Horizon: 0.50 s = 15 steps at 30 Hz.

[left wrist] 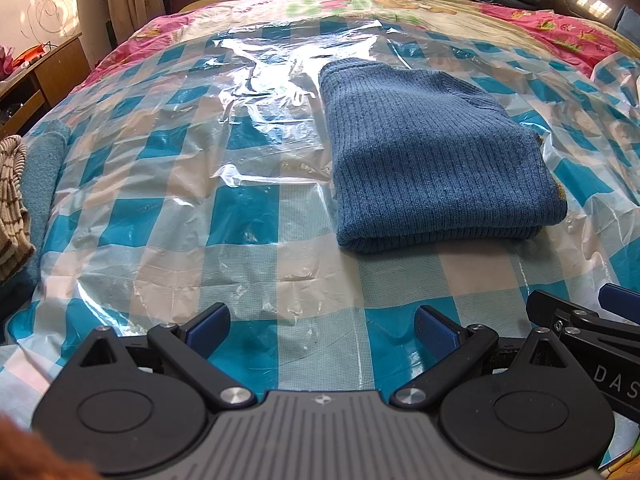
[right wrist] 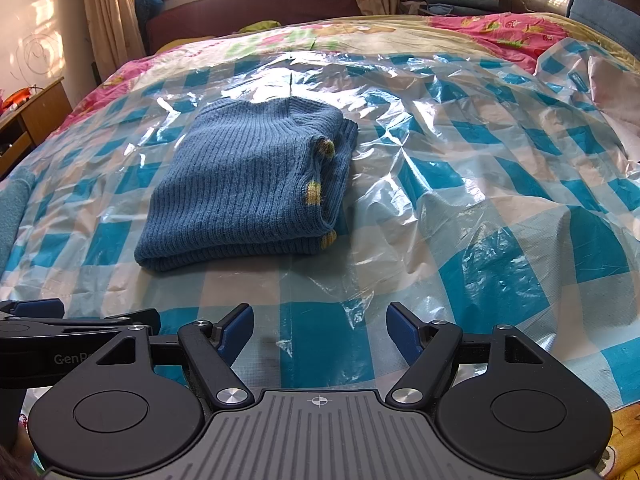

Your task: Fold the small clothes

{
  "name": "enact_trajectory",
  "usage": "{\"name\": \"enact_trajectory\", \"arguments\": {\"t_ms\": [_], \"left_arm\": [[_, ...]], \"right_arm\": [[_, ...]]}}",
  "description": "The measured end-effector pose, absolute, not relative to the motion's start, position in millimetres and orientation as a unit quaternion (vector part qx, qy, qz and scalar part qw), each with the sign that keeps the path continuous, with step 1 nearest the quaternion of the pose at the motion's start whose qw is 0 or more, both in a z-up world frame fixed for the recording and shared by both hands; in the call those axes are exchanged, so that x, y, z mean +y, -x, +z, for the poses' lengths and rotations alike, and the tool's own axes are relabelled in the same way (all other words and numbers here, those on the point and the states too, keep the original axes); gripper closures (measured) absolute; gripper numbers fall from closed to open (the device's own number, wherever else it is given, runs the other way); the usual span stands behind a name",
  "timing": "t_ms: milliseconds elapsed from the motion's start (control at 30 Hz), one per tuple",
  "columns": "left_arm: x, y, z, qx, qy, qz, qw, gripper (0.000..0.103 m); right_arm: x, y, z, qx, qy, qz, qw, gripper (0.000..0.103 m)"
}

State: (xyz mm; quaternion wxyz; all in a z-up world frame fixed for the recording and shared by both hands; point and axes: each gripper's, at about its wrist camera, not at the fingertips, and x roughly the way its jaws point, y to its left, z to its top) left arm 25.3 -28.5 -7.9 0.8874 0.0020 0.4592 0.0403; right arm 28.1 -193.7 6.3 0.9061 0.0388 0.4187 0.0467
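A blue ribbed knit sweater (left wrist: 432,160) lies folded into a compact rectangle on the checked plastic sheet (left wrist: 240,208). In the right wrist view the sweater (right wrist: 248,188) shows small yellow patches along its right edge. My left gripper (left wrist: 322,330) is open and empty, low over the sheet, in front of and left of the sweater. My right gripper (right wrist: 320,330) is open and empty, in front of and right of the sweater. Each gripper's side shows at the edge of the other's view.
The blue-and-white plastic sheet (right wrist: 480,200) covers a bed with a pink floral bedspread (right wrist: 500,28). A striped knit garment (left wrist: 10,208) and a teal towel (left wrist: 44,168) lie at the left edge. A wooden desk (left wrist: 44,76) stands left; a dark sofa (right wrist: 256,4) stands behind.
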Motion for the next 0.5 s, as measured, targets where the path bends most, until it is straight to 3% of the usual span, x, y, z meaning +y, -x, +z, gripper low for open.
{"name": "enact_trajectory", "arguments": {"t_ms": [500], "left_arm": [[-28.1, -25.7, -7.6, 0.461, -0.001, 0.04, 0.886, 0.001]], "right_arm": [[-193.4, -28.0, 6.3, 0.418, -0.037, 0.045, 0.906, 0.028]]}}
